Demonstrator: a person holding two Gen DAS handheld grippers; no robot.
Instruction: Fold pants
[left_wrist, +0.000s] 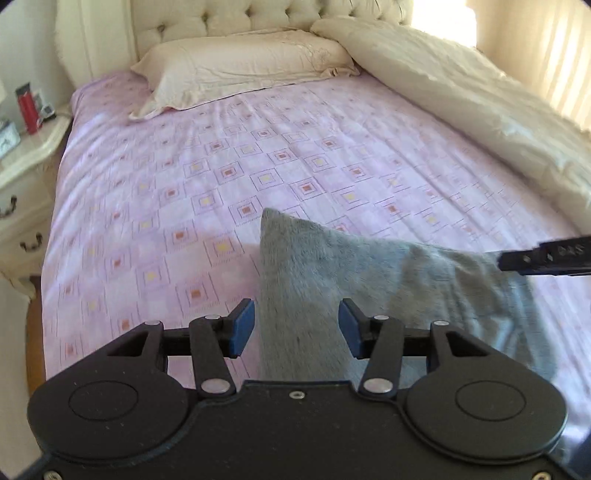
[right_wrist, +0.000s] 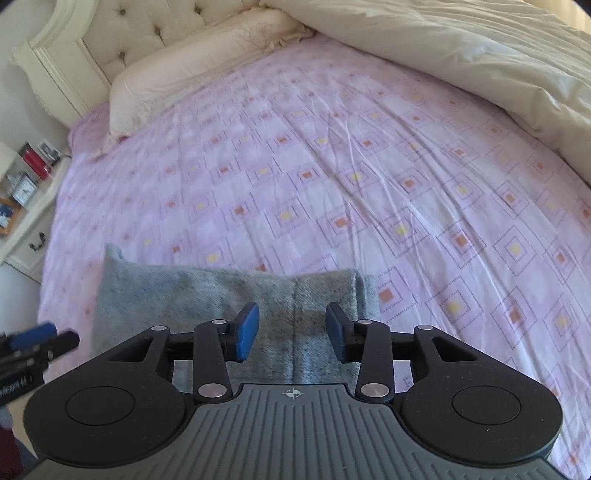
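pants (left_wrist: 354, 266), grey fleece, lie folded near the bed's (left_wrist: 258, 155) foot edge, long axis crosswise; left gripper (left_wrist: 296, 328) and right gripper (right_wrist: 291, 330) hover above, jaws apart, holding nothing, equally near.

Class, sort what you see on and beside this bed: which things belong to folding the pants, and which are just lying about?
Job:
grey pants
left gripper
right gripper
pink bedsheet, the work surface

Lying about:
pillow
cream duvet
nightstand
red bottle
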